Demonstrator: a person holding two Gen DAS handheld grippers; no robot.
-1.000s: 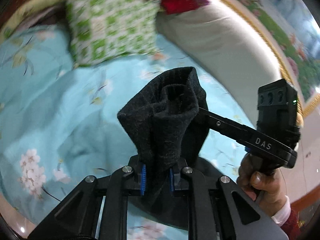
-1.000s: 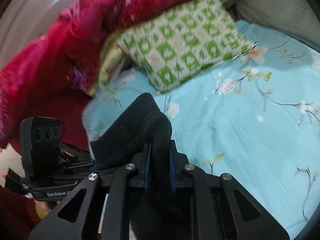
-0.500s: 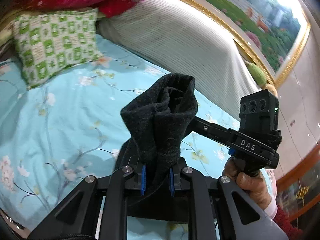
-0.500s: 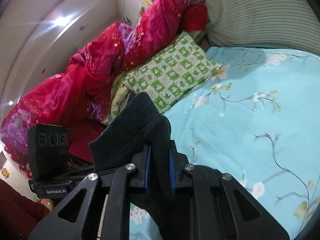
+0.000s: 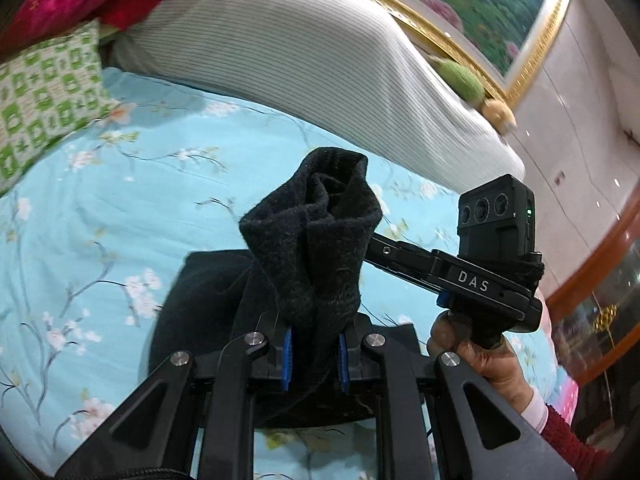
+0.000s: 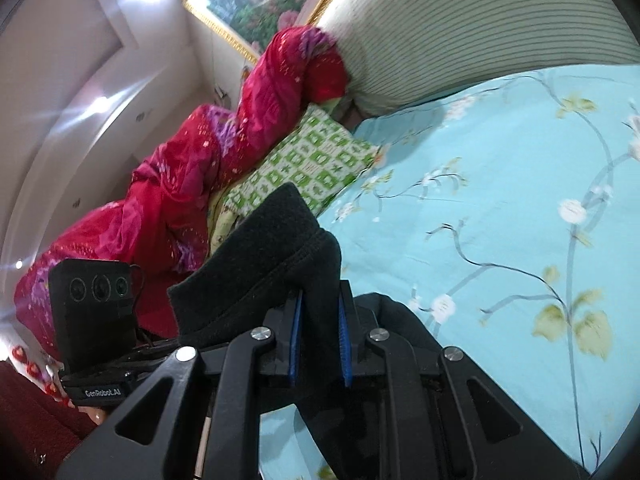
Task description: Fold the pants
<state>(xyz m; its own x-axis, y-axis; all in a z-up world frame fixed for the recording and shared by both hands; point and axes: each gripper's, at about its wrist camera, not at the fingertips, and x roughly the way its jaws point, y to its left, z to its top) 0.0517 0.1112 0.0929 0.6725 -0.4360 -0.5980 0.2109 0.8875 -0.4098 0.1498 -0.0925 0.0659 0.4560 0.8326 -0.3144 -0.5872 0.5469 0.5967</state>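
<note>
1. Left wrist view: left hand-held gripper (image 5: 314, 356) clenched on a bunched end of the black pants (image 5: 316, 248), lifted above the bed (image 5: 120, 220).
2. Right hand-held gripper (image 6: 320, 344) likewise clamps the pants (image 6: 272, 264).
3. The rest of the pants lies on the bed's blue sheet.

Left gripper (image 5: 313, 354): matte black linkage arms, silver round screws, blue ribbed pads (image 5: 285, 354).
Right gripper (image 6: 319, 342): same build; black three-lens camera block, white "DAS" lettering.
Right hand (image 5: 478, 350): white cuff, dark red knit sleeve (image 5: 572, 442).
</note>
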